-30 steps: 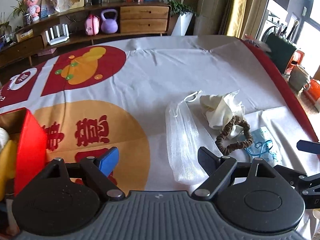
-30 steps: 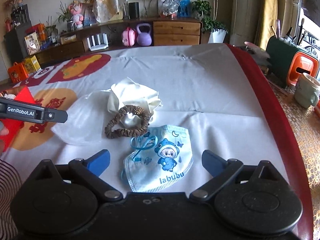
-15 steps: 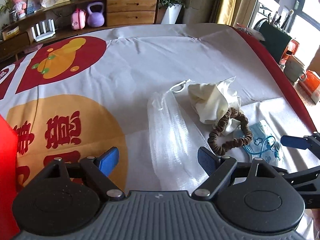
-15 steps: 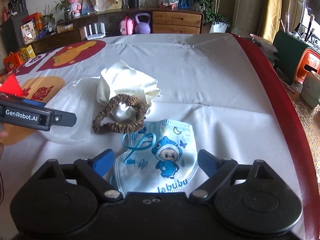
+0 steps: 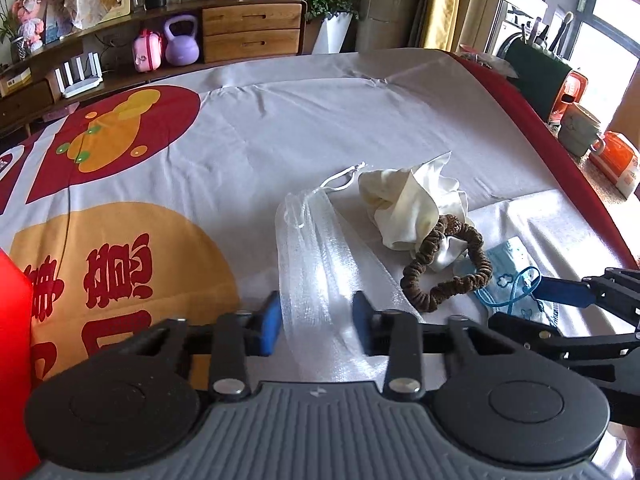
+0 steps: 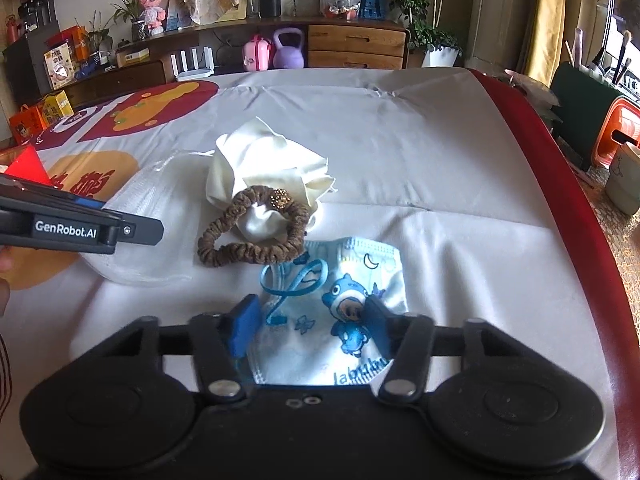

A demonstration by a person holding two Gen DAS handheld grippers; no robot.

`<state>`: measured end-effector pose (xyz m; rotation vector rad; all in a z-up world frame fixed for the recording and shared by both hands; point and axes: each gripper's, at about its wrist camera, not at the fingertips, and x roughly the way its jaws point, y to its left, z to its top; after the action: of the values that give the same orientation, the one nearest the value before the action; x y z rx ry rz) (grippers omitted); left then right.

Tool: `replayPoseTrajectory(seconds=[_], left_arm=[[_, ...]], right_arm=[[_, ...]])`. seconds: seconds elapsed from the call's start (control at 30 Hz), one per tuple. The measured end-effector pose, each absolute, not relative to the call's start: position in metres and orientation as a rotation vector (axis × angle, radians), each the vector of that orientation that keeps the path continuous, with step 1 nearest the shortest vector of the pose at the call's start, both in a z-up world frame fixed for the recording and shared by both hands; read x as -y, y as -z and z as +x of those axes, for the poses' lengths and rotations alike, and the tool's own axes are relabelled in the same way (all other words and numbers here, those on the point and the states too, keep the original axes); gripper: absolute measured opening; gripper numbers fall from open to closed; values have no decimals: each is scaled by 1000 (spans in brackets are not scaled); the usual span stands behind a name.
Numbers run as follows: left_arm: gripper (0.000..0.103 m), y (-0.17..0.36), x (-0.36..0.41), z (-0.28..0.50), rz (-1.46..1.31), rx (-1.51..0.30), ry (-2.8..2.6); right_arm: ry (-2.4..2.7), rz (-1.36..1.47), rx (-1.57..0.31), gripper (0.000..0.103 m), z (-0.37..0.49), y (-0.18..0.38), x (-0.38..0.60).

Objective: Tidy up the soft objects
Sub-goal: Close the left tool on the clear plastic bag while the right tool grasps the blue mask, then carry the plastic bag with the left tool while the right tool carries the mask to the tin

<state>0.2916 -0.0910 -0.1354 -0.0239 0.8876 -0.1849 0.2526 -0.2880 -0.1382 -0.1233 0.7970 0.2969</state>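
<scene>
A white mesh drawstring bag [image 5: 320, 256] lies flat on the cloth-covered table. My left gripper [image 5: 317, 320] straddles its near end, and the jaws are closing with the bag between the pads. Right of the bag sit a crumpled cream cloth [image 5: 408, 208] and a brown scrunchie [image 5: 440, 292] resting partly on it. A blue cartoon face mask [image 6: 360, 272] lies nearest to my right gripper [image 6: 310, 322], whose jaws are closing with the mask between them. The bag [image 6: 152, 208] and scrunchie [image 6: 248, 250] also show in the right wrist view.
A red box [image 5: 12, 340] stands at the left edge of the table. The tablecloth [image 5: 280, 128] has red and orange prints, and a red border [image 5: 540, 140] marks the right edge. A wooden sideboard [image 5: 252, 32] with clutter stands behind; stools and bins sit beyond the right side.
Both grippers' jaws have narrowed from wide open. The left gripper shifted right and came down over the mesh bag. The right gripper stayed over the mask.
</scene>
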Motion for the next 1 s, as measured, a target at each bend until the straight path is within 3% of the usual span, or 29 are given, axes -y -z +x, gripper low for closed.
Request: replayPoseTrajectory(seconds=[0.2,1.0], left_arm=[[18,132,91,286,-9,-875,190],[12,74,40,225,-65,-824,111]], right_arm=[[-282,-114,-793,7,254,136,290],[-360,49,-706,4,196,62,282]])
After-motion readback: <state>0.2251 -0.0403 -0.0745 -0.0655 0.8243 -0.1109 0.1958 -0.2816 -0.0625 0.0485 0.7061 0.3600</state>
